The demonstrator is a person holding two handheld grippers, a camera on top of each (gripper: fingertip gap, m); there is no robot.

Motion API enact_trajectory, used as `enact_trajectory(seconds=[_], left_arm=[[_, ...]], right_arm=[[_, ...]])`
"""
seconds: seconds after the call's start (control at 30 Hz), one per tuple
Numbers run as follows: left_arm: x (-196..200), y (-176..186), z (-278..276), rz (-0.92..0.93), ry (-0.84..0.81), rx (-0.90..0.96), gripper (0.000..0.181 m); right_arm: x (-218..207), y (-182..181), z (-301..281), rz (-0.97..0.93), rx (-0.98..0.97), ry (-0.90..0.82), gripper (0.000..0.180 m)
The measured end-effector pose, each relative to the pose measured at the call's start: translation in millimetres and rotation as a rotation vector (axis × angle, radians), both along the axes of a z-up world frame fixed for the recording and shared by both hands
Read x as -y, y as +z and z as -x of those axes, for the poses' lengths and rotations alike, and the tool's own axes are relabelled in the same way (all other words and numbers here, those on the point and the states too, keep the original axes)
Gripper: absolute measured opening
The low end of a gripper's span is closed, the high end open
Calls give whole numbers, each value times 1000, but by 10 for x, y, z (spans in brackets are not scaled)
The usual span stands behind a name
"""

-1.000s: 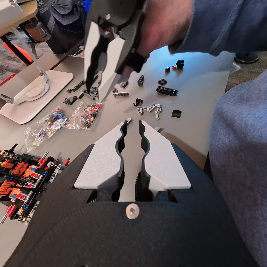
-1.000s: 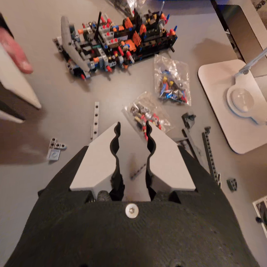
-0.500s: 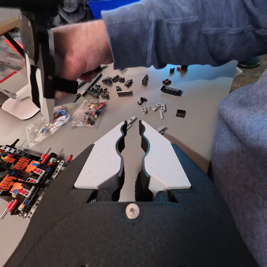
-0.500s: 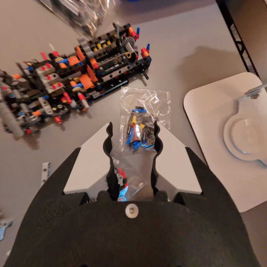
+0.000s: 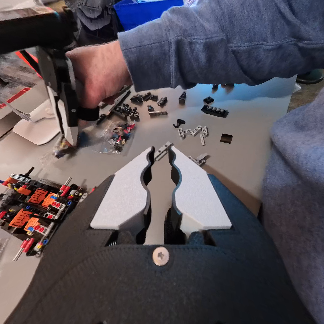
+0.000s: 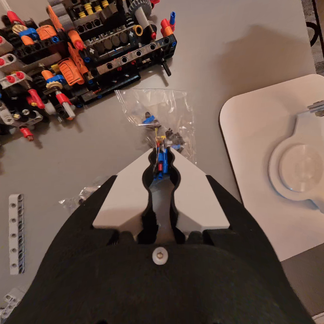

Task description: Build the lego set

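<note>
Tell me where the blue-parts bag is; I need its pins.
In the right wrist view, the bag lies pinched at the right gripper tips, between the model and white base.

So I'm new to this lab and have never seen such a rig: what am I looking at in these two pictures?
No robot here: a person holds a two-finger gripper in each hand, each with a camera looking along its fingers.

One picture is from the left gripper, open and empty above the grey table. It also shows the person's hand holding the other gripper.

The other picture is from the right gripper, shut on a clear bag of small parts.

On the table lie a half-built lego model, a second parts bag, loose black and grey pieces, and a white stand base.
</note>
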State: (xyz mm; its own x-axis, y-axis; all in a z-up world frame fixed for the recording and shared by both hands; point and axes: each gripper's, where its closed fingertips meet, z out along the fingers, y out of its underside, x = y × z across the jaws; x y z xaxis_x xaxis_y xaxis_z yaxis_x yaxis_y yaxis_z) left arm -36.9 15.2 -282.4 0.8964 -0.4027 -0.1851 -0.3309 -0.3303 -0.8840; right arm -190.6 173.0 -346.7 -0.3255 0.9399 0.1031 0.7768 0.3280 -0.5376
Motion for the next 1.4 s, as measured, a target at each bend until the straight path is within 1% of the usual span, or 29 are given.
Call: enact_trajectory(seconds=[0.03,0.2,0.37,0.47,0.57,0.67,0.73,0.83,0.93,1.0,1.03,1.1,1.13,1.2,1.27,1.4], left_arm=[[-3,29,21,-10,5,-8,14],[-55,212,240,-64,62,-83,18],[-225,465,545,-120,135,-203,34],[-384,577,580,-128,113,-264,43],[-536,600,493,-133,47,-319,47],[-653,561,415,-139,4,-391,45],[-705,579,376,-155,-6,-418,41],[-729,612,245,-160,-58,-382,29],[-734,591,130,-143,-106,-350,8],[-735,597,66,-136,-129,-305,0],[-748,600,64,-126,-123,-287,0],[-778,630,66,-101,-111,-215,0],[-793,658,72,-92,-106,-171,0],[-825,724,94,-83,-101,-89,0],[-857,771,104,-61,-102,2,0],[-931,825,66,-18,-125,173,0]], right_arm=[[10,39,-24,14,-10,3,8],[58,367,-226,83,-73,17,8],[291,753,-683,252,-78,112,7],[397,883,-985,325,-46,164,7],[467,954,-1209,371,-18,196,8],[509,981,-1374,383,5,220,7],[526,971,-1456,372,23,233,7],[584,953,-1559,367,47,268,7],[629,950,-1620,387,54,287,7],[609,947,-1630,403,45,273,8],[569,953,-1622,394,28,255,12],[450,986,-1604,353,-15,203,33],[404,1035,-1605,327,-50,192,37],[425,1231,-1615,296,-168,221,38],[481,1366,-1664,264,-232,253,38],[560,1493,-1616,229,-322,262,27]])
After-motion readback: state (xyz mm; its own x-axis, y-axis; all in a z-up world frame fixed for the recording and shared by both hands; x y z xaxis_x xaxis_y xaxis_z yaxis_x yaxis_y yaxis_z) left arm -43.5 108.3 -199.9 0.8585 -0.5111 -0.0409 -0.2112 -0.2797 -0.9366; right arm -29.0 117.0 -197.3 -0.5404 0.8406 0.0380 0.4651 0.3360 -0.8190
